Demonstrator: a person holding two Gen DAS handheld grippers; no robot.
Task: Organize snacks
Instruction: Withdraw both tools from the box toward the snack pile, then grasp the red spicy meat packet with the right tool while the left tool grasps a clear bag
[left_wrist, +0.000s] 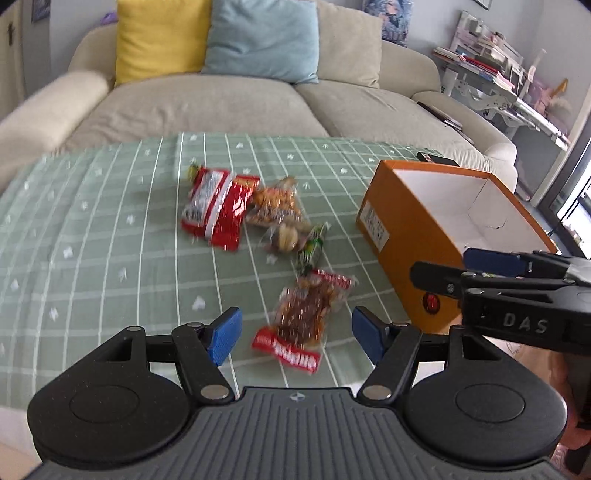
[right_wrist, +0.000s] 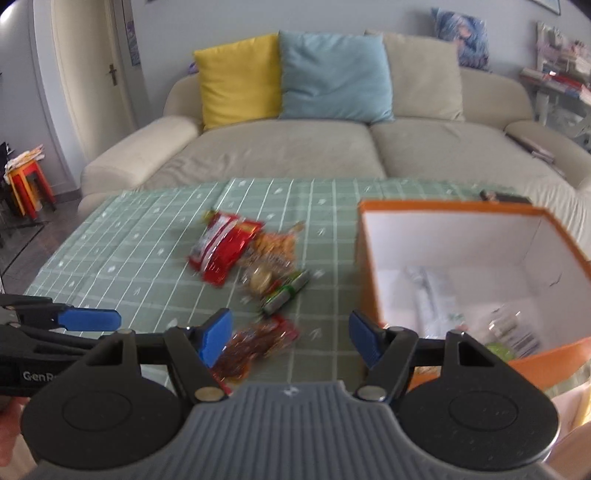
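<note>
Snacks lay in a little pile on the green checked cloth (left_wrist: 92, 229) of the table. A red packet (left_wrist: 218, 206) sat at the far left of the pile, touching a see-through bag of nuts (left_wrist: 277, 210). A small green candy (left_wrist: 312, 245) lay just beside that bag. Nearest was a packet of brown snack (left_wrist: 304, 319), between the wide-apart blue fingers of the left gripper (left_wrist: 297, 338), which held nothing. The orange box (left_wrist: 402, 236) stood to the right, with some blurry packets inside. The right gripper (right_wrist: 291, 338) was wide apart too and empty, near the box.
</note>
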